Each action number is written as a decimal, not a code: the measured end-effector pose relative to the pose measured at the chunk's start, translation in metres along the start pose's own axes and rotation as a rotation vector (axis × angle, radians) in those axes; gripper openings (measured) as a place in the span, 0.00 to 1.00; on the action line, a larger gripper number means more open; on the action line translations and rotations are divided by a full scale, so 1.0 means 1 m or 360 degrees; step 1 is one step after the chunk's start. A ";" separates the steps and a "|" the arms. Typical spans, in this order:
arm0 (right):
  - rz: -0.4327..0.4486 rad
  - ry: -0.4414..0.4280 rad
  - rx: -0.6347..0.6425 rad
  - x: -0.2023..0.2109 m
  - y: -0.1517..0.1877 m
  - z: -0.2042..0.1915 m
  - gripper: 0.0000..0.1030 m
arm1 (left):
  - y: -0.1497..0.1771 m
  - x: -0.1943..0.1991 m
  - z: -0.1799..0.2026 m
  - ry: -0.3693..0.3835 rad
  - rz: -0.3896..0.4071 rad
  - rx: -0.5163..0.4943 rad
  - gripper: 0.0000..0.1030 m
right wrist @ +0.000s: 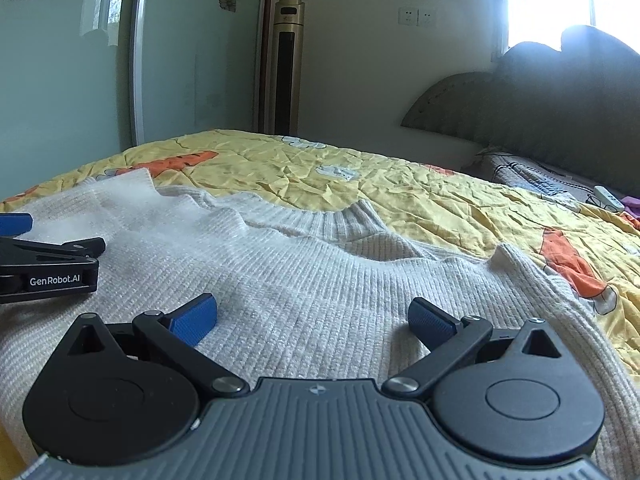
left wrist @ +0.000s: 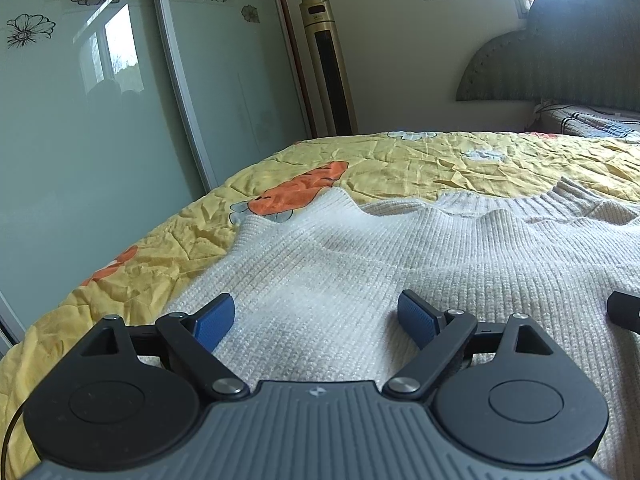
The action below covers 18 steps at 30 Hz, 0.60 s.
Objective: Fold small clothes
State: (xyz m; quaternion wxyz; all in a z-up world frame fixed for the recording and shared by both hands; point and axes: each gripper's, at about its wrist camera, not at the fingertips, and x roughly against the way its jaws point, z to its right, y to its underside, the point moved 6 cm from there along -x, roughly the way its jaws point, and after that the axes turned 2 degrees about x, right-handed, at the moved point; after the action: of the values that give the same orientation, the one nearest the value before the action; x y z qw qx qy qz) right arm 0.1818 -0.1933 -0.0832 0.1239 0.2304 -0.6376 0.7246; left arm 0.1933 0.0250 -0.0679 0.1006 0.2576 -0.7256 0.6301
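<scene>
Cream ribbed knit sweater (right wrist: 304, 280) flat on yellow printed bed quilt (right wrist: 400, 184), long axis nine-to-three, ribbed neckline (right wrist: 344, 218) at twelve; left gripper (left wrist: 316, 316) and right gripper (right wrist: 312, 316) equally near, jaws wide, empty, over cloth.

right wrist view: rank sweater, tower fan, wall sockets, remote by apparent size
1. cream sweater, fills most of the lower frame, though nearest the camera
2. gold tower fan
3. and 4. wall sockets and white remote: both tiny and look alike, so I won't rank them.
</scene>
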 end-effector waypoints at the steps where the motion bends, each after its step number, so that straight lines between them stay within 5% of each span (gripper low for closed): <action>1: 0.0001 0.0005 0.0001 0.000 0.000 0.000 1.00 | 0.000 0.000 0.000 0.0002 -0.0001 0.0002 0.87; 10: -0.0055 0.0049 -0.0025 0.000 0.002 0.000 1.00 | 0.001 0.014 -0.016 0.0123 -0.0048 -0.0065 0.87; 16: -0.0079 0.0091 -0.0096 0.006 0.006 -0.002 1.00 | -0.004 0.023 -0.066 0.0216 -0.0115 0.0157 0.87; 18: -0.0057 0.0122 -0.0089 0.009 0.008 -0.004 1.00 | -0.008 0.026 -0.086 0.0152 -0.0096 0.0232 0.87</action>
State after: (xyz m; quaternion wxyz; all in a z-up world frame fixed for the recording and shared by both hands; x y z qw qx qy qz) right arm 0.1691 -0.1916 -0.0857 0.1675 0.2102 -0.6480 0.7126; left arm 0.1604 0.1014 -0.0325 0.1349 0.2556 -0.6641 0.6895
